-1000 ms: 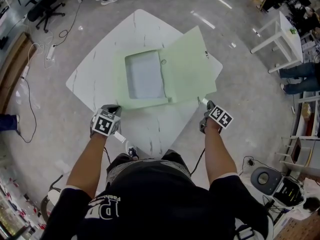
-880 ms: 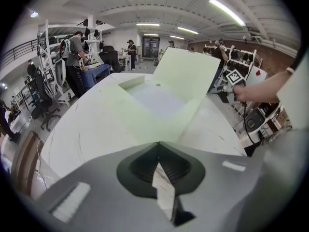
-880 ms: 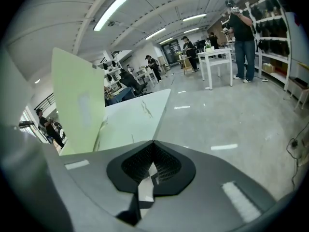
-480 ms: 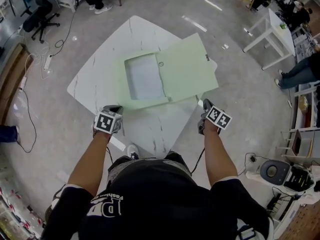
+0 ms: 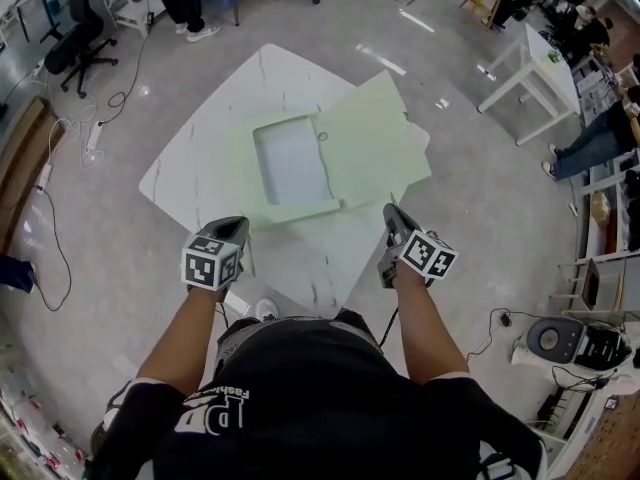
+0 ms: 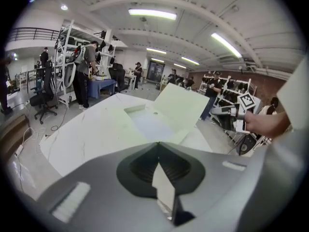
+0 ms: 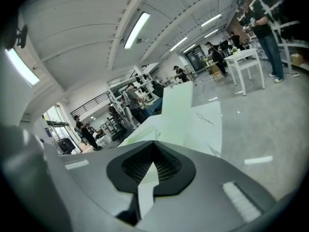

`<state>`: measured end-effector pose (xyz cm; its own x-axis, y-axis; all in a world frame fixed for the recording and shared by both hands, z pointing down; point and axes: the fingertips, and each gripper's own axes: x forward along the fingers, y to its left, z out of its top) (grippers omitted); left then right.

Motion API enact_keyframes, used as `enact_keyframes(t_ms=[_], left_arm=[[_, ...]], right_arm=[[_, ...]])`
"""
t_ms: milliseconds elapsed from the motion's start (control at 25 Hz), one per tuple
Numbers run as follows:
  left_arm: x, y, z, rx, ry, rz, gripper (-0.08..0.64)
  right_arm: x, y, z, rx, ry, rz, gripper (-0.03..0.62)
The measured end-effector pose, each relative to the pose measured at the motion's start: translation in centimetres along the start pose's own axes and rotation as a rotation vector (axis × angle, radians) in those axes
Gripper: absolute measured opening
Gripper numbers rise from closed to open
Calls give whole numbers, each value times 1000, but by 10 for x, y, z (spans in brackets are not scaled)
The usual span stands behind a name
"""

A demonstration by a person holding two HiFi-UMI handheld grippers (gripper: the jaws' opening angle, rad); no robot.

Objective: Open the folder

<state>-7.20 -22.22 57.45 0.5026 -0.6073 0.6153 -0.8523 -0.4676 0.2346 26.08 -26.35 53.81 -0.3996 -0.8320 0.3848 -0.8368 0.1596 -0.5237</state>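
The pale green folder [image 5: 375, 153] lies open on the white table [image 5: 210, 138], its cover spread out to the right and a white sheet [image 5: 292, 160] showing in the left half. My left gripper [image 5: 238, 226] hovers shut over the table's near edge, holding nothing. On the other side my right gripper [image 5: 390, 211] is also shut and empty, just short of the cover's near corner and not touching it. In the left gripper view the jaws [image 6: 157, 144] meet in front of the folder [image 6: 164, 115]. The right gripper view has its jaws [image 7: 154, 143] closed, with the cover [image 7: 177, 100] beyond.
A small white table [image 5: 545, 63] stands on the floor at the right, with people near it. Office chairs [image 5: 75, 8] and cables [image 5: 60, 168] are at the left. A round grey device [image 5: 548, 340] sits on the floor at the lower right.
Both grippers have risen toward the camera. The right one has drawn back from the folder's near right corner and shifted left. The folder stays open.
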Motion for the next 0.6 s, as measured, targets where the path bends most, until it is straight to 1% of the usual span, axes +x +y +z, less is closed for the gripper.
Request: enact_keyframes(t_ms=[120, 240, 400, 600], left_arm=[[-19, -2, 16, 9, -60, 0, 52], [-35, -6, 32, 34, -115, -13, 52], [-58, -15, 54, 70, -180, -31, 52], [-70, -36, 65, 97, -215, -76, 52]], right_arm=[[-4, 46, 7, -104, -2, 80, -2], [-6, 77, 14, -187, 3, 142, -2], [-8, 107, 18, -242, 9, 183, -2], [-8, 139, 3, -325, 43, 224, -3]])
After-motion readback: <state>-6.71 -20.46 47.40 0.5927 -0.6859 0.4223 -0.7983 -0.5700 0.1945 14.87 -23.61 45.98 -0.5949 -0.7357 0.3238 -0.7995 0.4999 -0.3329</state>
